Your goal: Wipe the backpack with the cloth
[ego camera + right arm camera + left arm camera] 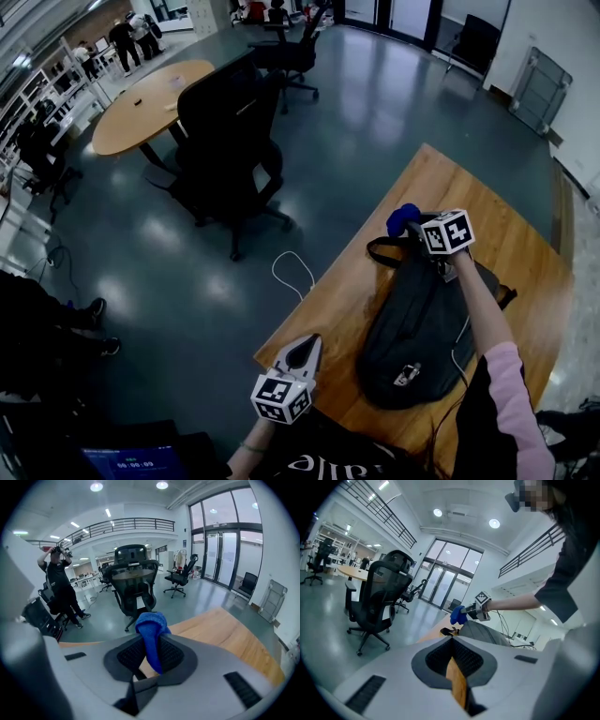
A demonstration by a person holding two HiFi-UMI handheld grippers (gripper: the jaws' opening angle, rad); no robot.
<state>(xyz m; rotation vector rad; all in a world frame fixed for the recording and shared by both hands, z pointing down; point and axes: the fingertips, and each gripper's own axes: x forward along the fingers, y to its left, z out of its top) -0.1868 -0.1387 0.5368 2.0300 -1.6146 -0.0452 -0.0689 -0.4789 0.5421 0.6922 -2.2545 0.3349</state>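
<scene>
The wooden table (511, 234) takes up the right half of your head view, and the dark backpack (417, 323) lies flat on it. Its long side runs from 12 o'clock down to 6 o'clock, with the carry handle at the 12 o'clock end.

Your right gripper (417, 228) is reached out over that far end, and its jaws are clenched on the blue cloth (403, 219). In the right gripper view the cloth (151, 630) stands up between the two pads and bulges out past the tips. From the head view I cannot tell if the cloth presses on the fabric or is just above it.

Your left gripper (305, 352) is at about 8 o'clock from the backpack, near the table edge. Its jaws are closed together with nothing between them, and it does not touch the bag.

My judgement is that the cloth is secured and brought to the bag, so the preparation is done. The fabric shows no mark of what is already wiped. The long body toward 6 o'clock is probably left to do.
</scene>
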